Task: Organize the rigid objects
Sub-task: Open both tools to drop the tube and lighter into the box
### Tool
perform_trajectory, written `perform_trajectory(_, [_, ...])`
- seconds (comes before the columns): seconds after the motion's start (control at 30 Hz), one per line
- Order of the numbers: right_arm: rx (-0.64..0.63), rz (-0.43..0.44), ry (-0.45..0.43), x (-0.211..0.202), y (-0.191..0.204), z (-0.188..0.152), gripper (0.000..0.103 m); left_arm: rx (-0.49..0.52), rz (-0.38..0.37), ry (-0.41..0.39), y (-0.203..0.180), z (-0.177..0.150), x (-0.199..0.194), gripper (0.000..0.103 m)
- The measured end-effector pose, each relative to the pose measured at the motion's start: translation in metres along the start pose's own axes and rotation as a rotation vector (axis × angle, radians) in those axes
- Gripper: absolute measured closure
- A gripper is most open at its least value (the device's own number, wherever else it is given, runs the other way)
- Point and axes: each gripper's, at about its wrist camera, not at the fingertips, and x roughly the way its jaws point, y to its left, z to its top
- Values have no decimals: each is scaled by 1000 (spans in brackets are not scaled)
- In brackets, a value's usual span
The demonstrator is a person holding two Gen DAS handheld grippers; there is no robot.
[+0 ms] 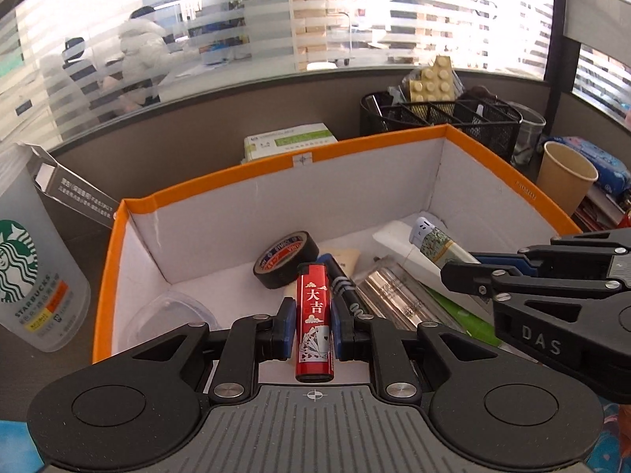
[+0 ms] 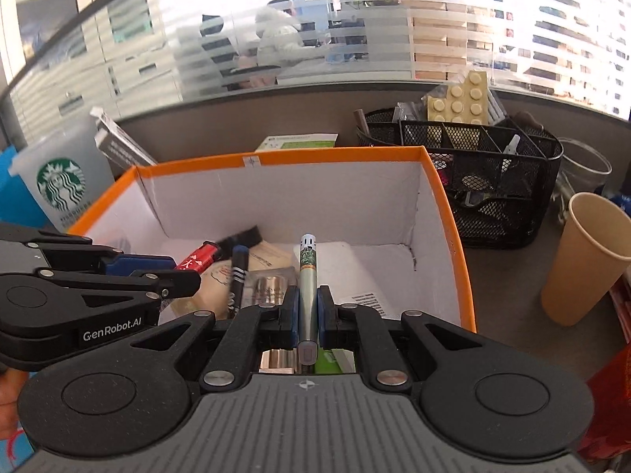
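Observation:
My left gripper (image 1: 312,327) is shut on a red lighter (image 1: 314,323) with white characters and holds it over the orange-rimmed white box (image 1: 303,156). My right gripper (image 2: 307,313) is shut on a patterned lighter (image 2: 308,291) with a white cap, above the same box (image 2: 252,159). Each gripper shows from the side in the other's view: the right gripper (image 1: 459,274), the left gripper (image 2: 185,276). In the box lie a black tape roll (image 1: 286,254), a black marker (image 1: 345,285), a shiny metal case (image 1: 388,295) and a white bar (image 1: 398,246).
A Starbucks cup (image 1: 29,272) stands left of the box, a paper cup (image 1: 566,175) to its right. A black mesh organizer (image 1: 441,118) with a beige brick plate sits behind. A green-and-white carton (image 1: 290,144) lies behind the box. A grey partition closes the back.

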Motion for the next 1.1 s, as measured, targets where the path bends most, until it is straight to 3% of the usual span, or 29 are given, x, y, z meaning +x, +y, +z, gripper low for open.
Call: perform_trajectory(1.1, [-110, -74, 23, 12, 17, 1, 93, 10, 43, 36, -7, -3, 12, 86])
